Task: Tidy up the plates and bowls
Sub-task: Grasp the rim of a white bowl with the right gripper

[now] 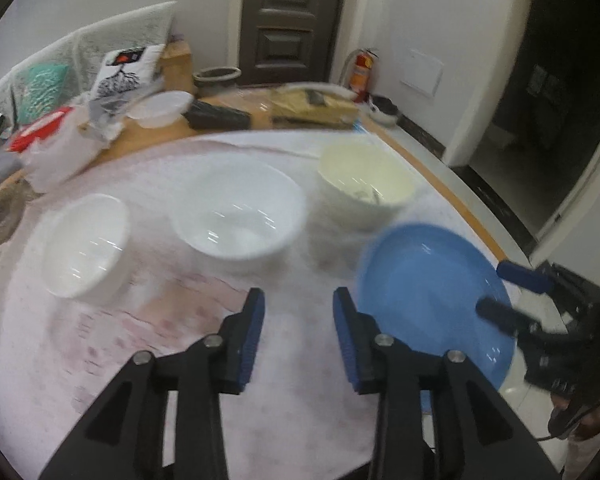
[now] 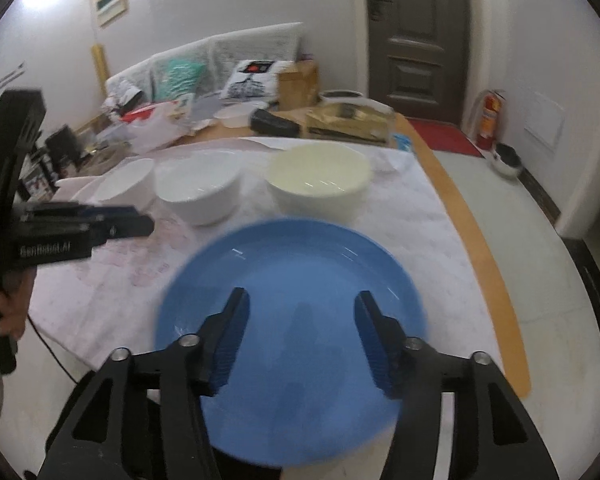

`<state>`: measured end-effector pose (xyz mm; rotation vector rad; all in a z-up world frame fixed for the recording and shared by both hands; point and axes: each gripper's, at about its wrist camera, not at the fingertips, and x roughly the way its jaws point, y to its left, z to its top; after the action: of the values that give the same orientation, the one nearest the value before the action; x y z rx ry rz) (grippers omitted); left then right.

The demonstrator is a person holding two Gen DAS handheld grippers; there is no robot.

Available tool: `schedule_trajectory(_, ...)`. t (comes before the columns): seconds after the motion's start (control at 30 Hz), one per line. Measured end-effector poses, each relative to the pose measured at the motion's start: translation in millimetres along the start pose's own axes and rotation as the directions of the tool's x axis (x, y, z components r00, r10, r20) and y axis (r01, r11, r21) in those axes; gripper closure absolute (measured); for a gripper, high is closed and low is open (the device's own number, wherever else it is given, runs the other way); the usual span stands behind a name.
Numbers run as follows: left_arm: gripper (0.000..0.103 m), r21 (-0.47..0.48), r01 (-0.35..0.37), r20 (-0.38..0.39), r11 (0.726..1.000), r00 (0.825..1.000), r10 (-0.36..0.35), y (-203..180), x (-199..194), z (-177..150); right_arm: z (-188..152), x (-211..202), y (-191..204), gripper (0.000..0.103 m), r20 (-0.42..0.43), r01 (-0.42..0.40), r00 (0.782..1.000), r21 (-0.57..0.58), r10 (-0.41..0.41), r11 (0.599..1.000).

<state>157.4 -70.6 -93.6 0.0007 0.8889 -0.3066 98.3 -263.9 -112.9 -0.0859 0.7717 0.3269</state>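
Observation:
Three bowls stand in a row on the pale tablecloth: a small white bowl (image 1: 84, 244), a larger white bowl (image 1: 240, 216) and a cream bowl (image 1: 366, 178). A blue plate (image 1: 432, 292) lies in front of the cream bowl, near the table's right edge. My left gripper (image 1: 299, 304) is open over bare cloth, left of the plate, with nothing between its fingers. In the right wrist view my right gripper (image 2: 300, 300) is open above the blue plate (image 2: 292, 272), its pads clear of it. The cream bowl (image 2: 318, 180) sits just beyond the plate.
The far end of the table holds clutter: plastic tubs (image 1: 160, 108), a black box (image 1: 216, 116) and a flat carton (image 1: 312, 108). The wooden table edge (image 2: 480, 240) curves down the right side. A sofa, a door and a fire extinguisher (image 1: 360, 74) stand behind.

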Motion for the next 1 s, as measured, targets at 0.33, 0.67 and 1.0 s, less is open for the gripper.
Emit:
schedule_trajectory(0.33, 0.053, -0.066, -0.046, -0.094, 0.997, 0.995, 0.04, 70, 32, 61, 61, 59, 82, 0.012, -0.037, -0.106, 0.994, -0.209, 0.101, 0.972)
schedule_trajectory(0.67, 0.054, -0.069, -0.075, -0.199, 0.995, 0.978, 0.06, 86, 91, 81, 82, 130, 92, 0.012, -0.121, -0.117, 0.988, -0.201, 0.094, 0.973)
schedule_trajectory(1.0, 0.057, -0.049, -0.114, -0.252, 0.992, 0.963, 0.098, 93, 118, 82, 86, 159, 91, 0.012, -0.167, -0.13, 0.981, -0.199, 0.097, 0.971)
